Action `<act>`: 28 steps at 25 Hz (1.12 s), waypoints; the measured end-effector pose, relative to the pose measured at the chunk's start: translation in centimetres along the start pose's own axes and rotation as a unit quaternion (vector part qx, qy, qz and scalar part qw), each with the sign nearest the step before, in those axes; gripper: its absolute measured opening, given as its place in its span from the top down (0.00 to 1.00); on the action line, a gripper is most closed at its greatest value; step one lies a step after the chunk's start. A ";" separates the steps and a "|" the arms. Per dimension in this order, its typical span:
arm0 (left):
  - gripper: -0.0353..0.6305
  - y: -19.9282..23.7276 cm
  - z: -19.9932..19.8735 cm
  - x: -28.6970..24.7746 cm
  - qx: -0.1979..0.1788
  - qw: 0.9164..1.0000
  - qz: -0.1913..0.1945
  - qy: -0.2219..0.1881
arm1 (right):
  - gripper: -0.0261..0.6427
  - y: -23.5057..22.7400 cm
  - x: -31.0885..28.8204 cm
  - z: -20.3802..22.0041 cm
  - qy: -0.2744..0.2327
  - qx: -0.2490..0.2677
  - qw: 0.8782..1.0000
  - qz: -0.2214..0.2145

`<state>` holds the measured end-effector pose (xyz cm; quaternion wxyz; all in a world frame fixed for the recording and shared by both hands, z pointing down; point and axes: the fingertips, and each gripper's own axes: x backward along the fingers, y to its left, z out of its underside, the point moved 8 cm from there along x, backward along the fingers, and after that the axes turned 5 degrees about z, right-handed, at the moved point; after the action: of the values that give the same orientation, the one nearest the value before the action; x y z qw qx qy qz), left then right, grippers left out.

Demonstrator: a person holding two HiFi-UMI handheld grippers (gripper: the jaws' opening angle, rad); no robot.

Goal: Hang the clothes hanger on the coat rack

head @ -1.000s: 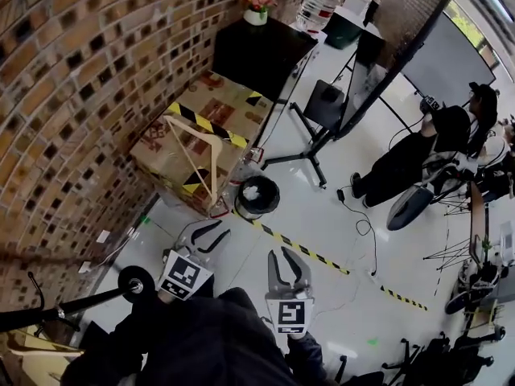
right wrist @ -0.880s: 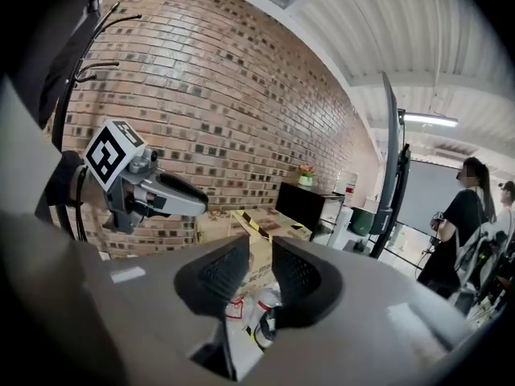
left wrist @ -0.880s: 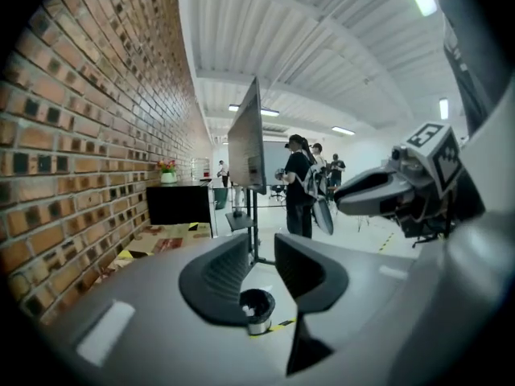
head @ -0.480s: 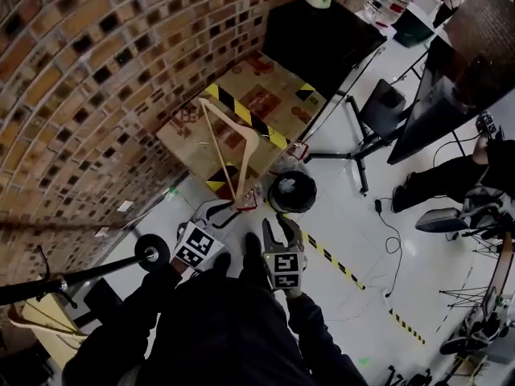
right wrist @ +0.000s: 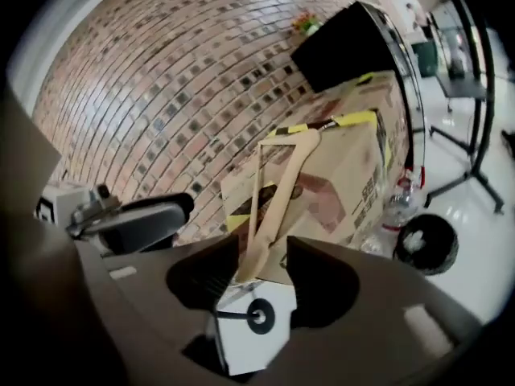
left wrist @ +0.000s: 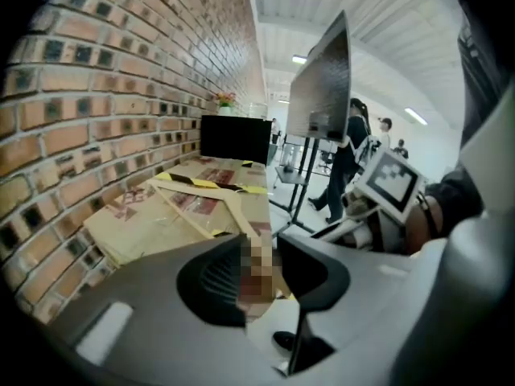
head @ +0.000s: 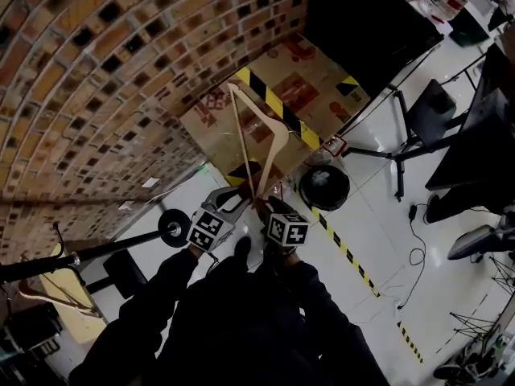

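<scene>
A wooden clothes hanger (head: 261, 139) leans upright against a taped cardboard box (head: 310, 83) by the brick wall. Its lower end lies between my two grippers. The left gripper (head: 233, 203) has its jaws opening on either side of that end (left wrist: 221, 207); a blurred patch hides whether the pads touch it. The right gripper (head: 268, 207) is opening wide, and the hanger tip (right wrist: 278, 187) stands in the gap (right wrist: 264, 264) with neither pad pressing on it. The coat rack's black bar (head: 96, 252) juts out at the lower left, behind both grippers.
Another hanger (head: 48, 296) hangs on the rack bar. A black waste bin (head: 324, 187) and a plastic bottle (right wrist: 398, 203) stand right of the box. A black cabinet (head: 374, 22) and a wheeled stand (head: 418, 123) lie beyond. Hazard tape (head: 346, 252) crosses the floor.
Both grippers dropped and closed in on the box until the hanger's lower end came between them. Their jaws have spread, the right one most. The view has tilted toward the wall.
</scene>
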<state>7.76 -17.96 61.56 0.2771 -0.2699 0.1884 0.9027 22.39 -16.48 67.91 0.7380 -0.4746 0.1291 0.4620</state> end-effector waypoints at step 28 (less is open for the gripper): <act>0.76 -1.9 -0.5 0.8 0.067 0.997 0.022 -0.019 | 0.84 -4.8 5.4 0.2 -0.016 -0.016 0.995 -0.094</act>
<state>8.55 -16.47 60.34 0.2779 -0.2289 0.2488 0.8992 29.13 -13.87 67.44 0.7726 -0.4888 0.0645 0.4000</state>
